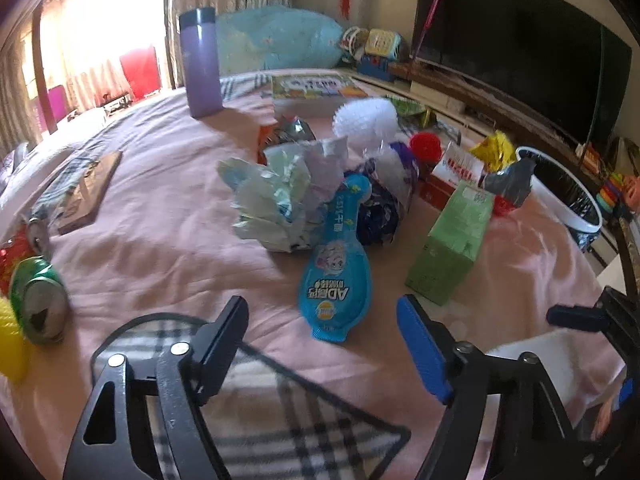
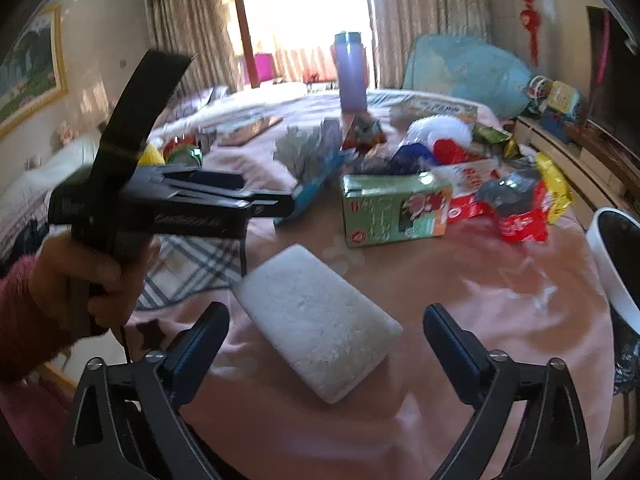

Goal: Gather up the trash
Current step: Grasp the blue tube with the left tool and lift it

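Trash lies scattered on a pink bedspread (image 1: 160,240). My left gripper (image 1: 320,308) is open, and the near end of a blue snack pouch (image 1: 336,272) lies between its fingertips, untouched by the pads. Behind the pouch sit crumpled wrappers (image 1: 276,192) and a green carton (image 1: 452,240). My right gripper (image 2: 326,312) is open on either side of a white rectangular block (image 2: 316,320), with gaps at both pads. The right wrist view also shows a hand holding the left gripper (image 2: 280,204) over the pouch. A white bin with a black liner (image 1: 560,188) stands at the bed's right edge.
A dented green can (image 1: 40,300) lies at the left. A purple bottle (image 1: 200,64) stands at the far side. Red and yellow wrappers (image 2: 520,216) lie near the bin (image 2: 612,256). A plaid cloth (image 1: 280,420) lies under the left gripper. A television (image 1: 520,52) lines the right wall.
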A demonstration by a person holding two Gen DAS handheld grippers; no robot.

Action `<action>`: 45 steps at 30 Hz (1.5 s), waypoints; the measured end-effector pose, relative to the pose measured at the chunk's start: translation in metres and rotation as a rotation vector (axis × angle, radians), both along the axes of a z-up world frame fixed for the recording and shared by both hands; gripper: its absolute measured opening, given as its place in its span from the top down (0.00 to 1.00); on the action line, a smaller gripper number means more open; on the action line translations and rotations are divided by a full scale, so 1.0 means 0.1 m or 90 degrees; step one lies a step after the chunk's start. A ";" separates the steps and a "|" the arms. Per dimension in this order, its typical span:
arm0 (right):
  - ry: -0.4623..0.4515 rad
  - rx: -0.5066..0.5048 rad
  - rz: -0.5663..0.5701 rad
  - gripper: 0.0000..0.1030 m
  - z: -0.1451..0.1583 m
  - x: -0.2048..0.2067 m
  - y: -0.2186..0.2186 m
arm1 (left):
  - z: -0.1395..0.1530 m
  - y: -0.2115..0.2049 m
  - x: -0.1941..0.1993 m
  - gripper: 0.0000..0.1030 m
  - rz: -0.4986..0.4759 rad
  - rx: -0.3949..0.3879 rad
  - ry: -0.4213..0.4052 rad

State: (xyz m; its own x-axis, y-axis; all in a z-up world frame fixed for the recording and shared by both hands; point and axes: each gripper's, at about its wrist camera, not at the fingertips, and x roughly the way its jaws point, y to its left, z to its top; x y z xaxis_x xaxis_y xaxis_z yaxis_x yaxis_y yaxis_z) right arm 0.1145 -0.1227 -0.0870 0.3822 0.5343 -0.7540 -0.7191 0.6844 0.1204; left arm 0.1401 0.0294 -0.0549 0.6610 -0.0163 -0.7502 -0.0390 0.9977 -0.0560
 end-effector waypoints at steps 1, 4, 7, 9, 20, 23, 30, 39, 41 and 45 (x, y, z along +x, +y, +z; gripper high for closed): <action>0.007 -0.006 0.002 0.15 -0.04 0.02 0.01 | -0.03 0.00 0.05 0.34 0.000 0.003 0.005; 0.038 -0.003 0.002 0.27 -0.11 0.05 -0.02 | -0.10 -0.01 0.19 0.62 0.002 0.004 0.022; 0.049 0.024 -0.009 0.30 -0.08 0.03 -0.09 | -0.13 -0.01 0.22 0.62 -0.005 -0.009 0.020; 0.046 0.038 -0.021 0.31 -0.04 0.01 -0.13 | -0.12 -0.02 0.17 0.62 -0.011 -0.015 0.012; -0.001 0.124 -0.154 0.32 0.28 0.07 -0.63 | 0.27 -0.15 -0.30 0.63 -0.050 -0.065 -0.050; -0.013 0.140 -0.197 0.32 0.36 0.12 -0.84 | 0.38 -0.19 -0.37 0.63 -0.063 -0.085 -0.069; -0.016 0.143 -0.290 0.32 0.41 0.34 -1.27 | 0.47 -0.45 -0.30 0.63 -0.115 -0.087 -0.075; -0.024 0.125 -0.372 0.32 0.47 0.51 -1.76 | 0.46 -0.84 0.18 0.63 -0.179 -0.078 -0.068; -0.026 0.121 -0.388 0.32 0.49 0.56 -1.86 | 0.44 -0.93 0.32 0.63 -0.190 -0.078 -0.063; -0.024 0.113 -0.420 0.32 0.50 0.74 -2.06 | 0.42 -1.11 0.62 0.63 -0.213 -0.078 -0.057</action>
